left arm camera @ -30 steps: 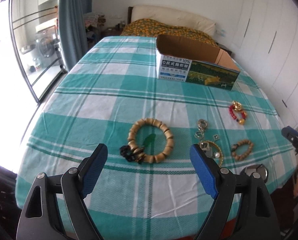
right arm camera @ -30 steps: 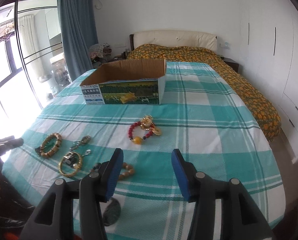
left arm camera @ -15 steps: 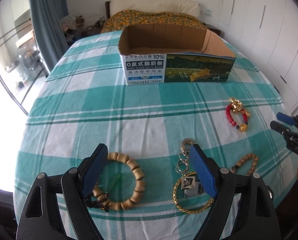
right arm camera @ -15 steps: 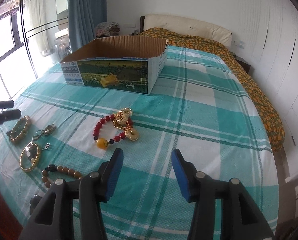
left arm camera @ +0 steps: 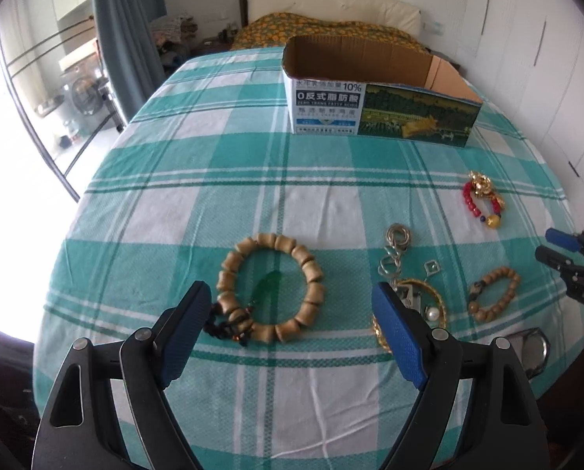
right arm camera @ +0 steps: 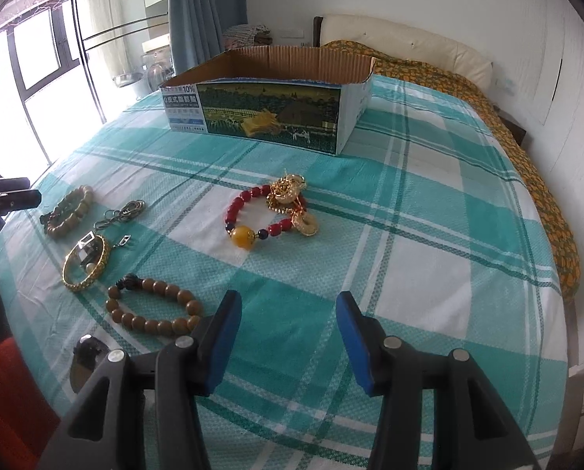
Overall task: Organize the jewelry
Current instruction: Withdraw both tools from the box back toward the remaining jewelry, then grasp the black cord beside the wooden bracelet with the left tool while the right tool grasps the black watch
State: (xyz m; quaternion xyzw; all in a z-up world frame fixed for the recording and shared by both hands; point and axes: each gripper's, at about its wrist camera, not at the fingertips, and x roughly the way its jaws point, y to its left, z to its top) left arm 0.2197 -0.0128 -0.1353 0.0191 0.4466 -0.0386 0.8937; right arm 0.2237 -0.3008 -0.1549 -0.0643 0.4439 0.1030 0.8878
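Jewelry lies on a teal checked cloth. A chunky tan wooden bracelet (left arm camera: 271, 288) with a green pendant lies just ahead of my open, empty left gripper (left arm camera: 292, 325). A gold bangle (left arm camera: 413, 313) and a silver keyring chain (left arm camera: 396, 250) lie to its right. A small brown bead bracelet (left arm camera: 494, 293) and a red bead bracelet with gold charms (left arm camera: 484, 199) lie further right. My right gripper (right arm camera: 288, 337) is open and empty, short of the red bracelet (right arm camera: 276, 211), with the brown bead bracelet (right arm camera: 155, 309) at its left.
An open cardboard box (left arm camera: 374, 90) stands at the far side of the cloth; it also shows in the right wrist view (right arm camera: 268, 98). A dark round object (right arm camera: 86, 360) lies at the near cloth edge. A window and curtain are left, wardrobes right.
My left gripper has swung back left, so the tan wooden bracelet sits centred between its fingers. My right gripper has moved closer to the red bracelet. Both stay open.
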